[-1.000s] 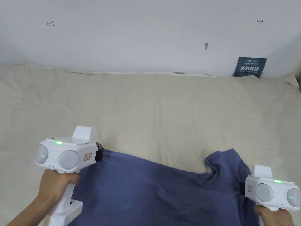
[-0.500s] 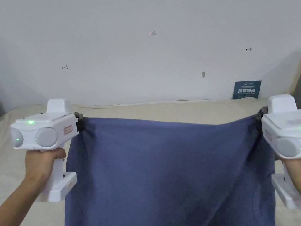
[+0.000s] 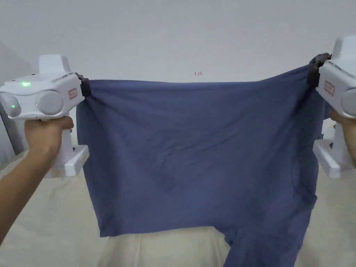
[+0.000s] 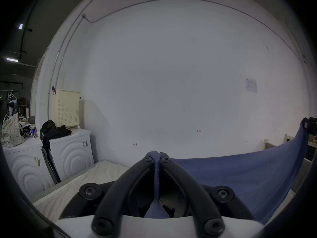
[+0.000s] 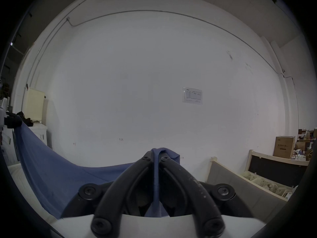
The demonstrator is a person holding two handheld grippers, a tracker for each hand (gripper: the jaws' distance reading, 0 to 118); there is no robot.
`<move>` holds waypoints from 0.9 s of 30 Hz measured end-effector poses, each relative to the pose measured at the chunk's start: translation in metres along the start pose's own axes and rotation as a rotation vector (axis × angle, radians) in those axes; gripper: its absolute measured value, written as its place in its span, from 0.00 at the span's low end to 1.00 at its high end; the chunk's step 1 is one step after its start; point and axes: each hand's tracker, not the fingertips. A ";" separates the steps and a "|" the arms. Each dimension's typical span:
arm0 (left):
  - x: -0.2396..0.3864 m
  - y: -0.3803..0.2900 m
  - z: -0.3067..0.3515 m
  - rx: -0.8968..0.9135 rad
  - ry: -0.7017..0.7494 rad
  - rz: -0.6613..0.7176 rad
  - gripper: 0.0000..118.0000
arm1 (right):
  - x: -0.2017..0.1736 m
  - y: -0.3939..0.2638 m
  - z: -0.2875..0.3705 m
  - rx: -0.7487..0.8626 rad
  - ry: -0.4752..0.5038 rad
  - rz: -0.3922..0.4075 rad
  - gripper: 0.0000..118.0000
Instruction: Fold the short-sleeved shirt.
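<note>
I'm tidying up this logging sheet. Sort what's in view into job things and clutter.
Job:
shirt, hanging spread in the air
left claw, shut on one top corner
right claw, shut on the other
bed sheet below

Clutter:
washers
black clothes
cream hamper
cardboard box

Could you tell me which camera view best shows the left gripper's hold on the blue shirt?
The left gripper view: its jaws pinch a fold of the blue shirt close up. The head view shows the left gripper at the cloth's corner; the right gripper view shows it small, far off.
</note>
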 end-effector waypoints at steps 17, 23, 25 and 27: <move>-0.001 -0.234 -0.015 -0.405 -0.032 -0.065 0.03 | -0.009 -0.231 -0.002 -0.439 0.096 -0.079 0.05; -0.014 -0.316 0.053 -0.579 -0.038 -0.041 0.03 | -0.001 -0.309 0.070 -0.595 0.126 -0.135 0.05; -0.022 -0.335 0.086 -0.616 -0.050 -0.020 0.03 | 0.004 -0.328 0.101 -0.640 0.129 -0.158 0.05; -0.034 -0.358 0.118 -0.680 -0.043 0.006 0.03 | 0.009 -0.346 0.136 -0.685 0.141 -0.195 0.05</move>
